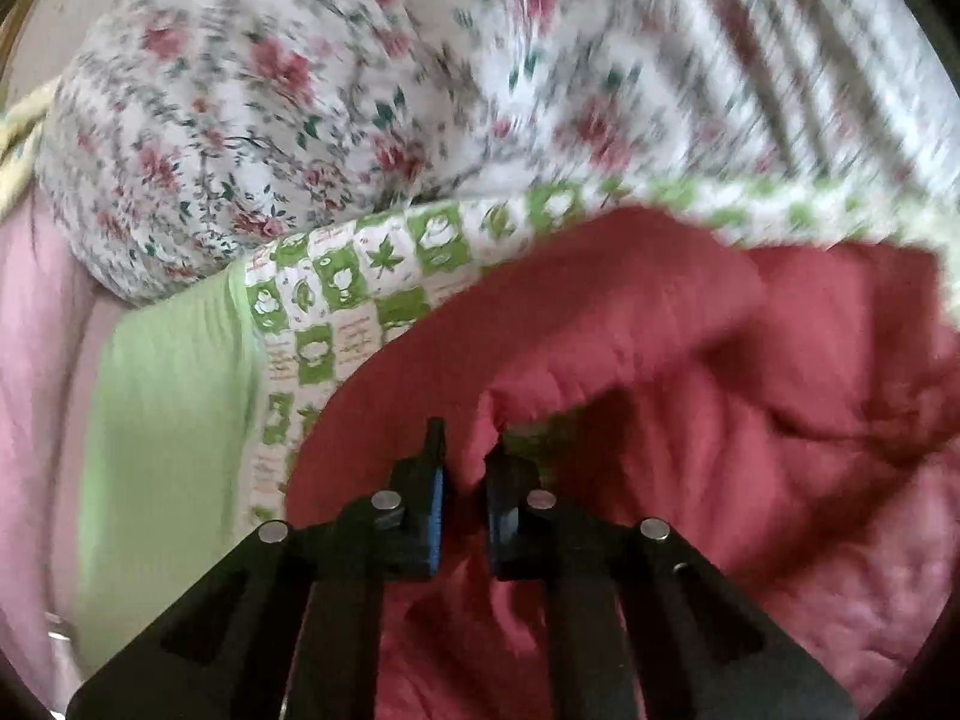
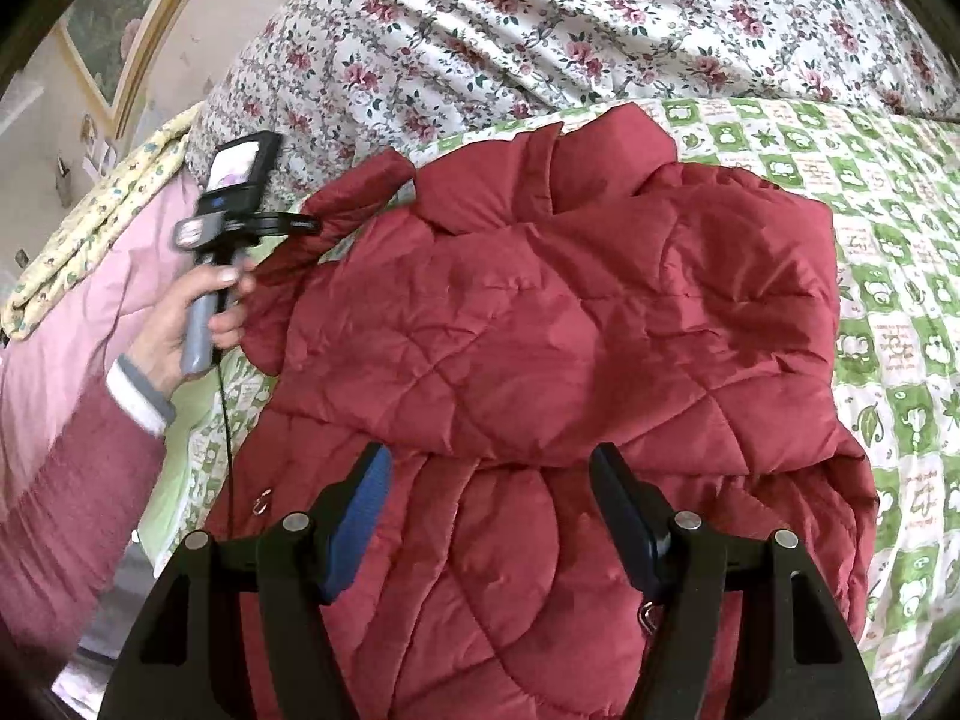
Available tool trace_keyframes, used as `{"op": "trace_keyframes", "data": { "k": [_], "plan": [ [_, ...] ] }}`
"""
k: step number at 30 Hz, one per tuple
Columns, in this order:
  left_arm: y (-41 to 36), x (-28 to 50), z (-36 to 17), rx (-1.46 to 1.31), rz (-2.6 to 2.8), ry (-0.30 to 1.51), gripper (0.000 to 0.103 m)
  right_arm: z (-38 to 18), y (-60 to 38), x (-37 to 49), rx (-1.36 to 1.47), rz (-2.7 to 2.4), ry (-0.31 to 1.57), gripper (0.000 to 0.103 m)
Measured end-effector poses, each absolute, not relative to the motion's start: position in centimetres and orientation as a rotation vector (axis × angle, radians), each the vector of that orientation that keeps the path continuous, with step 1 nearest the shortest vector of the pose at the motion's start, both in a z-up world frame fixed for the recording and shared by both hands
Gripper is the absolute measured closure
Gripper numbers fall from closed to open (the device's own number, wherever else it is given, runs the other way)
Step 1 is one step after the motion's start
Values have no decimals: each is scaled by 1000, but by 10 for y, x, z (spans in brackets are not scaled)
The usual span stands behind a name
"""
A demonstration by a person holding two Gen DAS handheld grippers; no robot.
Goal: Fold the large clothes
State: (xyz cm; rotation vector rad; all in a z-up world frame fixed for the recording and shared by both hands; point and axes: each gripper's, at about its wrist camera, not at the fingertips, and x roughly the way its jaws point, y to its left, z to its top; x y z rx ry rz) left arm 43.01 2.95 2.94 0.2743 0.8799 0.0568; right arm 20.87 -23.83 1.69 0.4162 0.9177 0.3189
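We have the quilted dark-red puffer jacket (image 2: pixel 540 324) lying rumpled on the green-and-white patterned bedspread (image 2: pixel 888 312); collar toward 12 o'clock in the right wrist view, hem toward 6; floral rose-print duvet (image 2: pixel 540 18) heaped beyond it at 12. Left tongs (image 1: pixel 465 468) clamped tight on a pinch of the jacket's edge, red fabric squeezed between the pads; in the right view that grip sits at 9 o'clock, on the sleeve end, with the person's hand (image 2: pixel 180 324) on the handle. Right tongs (image 2: pixel 489 516) spread wide above the lower body, gripping nothing. Our read: sleeve fold-in is the step in hand. To do it well: carry the sleeve across toward 3 o'clock, low and taut; pin the body with the right tongs so the slick shell doesn't slide; flatten the bunched shoulder first.
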Motion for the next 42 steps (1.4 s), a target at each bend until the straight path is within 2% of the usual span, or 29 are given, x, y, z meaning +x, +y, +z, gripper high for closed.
{"op": "trace_keyframes", "data": {
  "k": [7, 13, 17, 27, 36, 38, 39, 40, 41, 42],
  "plan": [
    [15, 353, 73, 92, -141, 780, 96, 17, -246, 204, 437, 299, 907, 33],
    [-22, 303, 80, 15, -294, 757, 96, 19, -259, 193, 454, 254, 898, 33],
    [-54, 282, 69, -20, -379, 777, 96, 23, -278, 184, 506, 233, 875, 33],
    [-107, 271, -16, 6, -392, 942, 95, 16, -315, 189, 616, 196, 860, 31],
    [-105, 262, -22, 28, -386, 942, 95, -13, -301, 254, 683, 272, 921, 31],
    [-107, 261, -23, 48, -385, 953, 87, -26, -295, 268, 700, 275, 958, 35],
    [-107, 261, -25, 55, -388, 970, 83, -30, -293, 271, 695, 273, 966, 45],
    [-107, 259, -25, 60, -391, 976, 76, -32, -292, 272, 684, 262, 969, 62],
    [-103, 256, -24, 57, -402, 984, 66, -34, -293, 273, 687, 253, 968, 71],
    [-100, 252, -24, 51, -414, 993, 60, -35, -294, 272, 699, 253, 963, 81]
  ]
}}
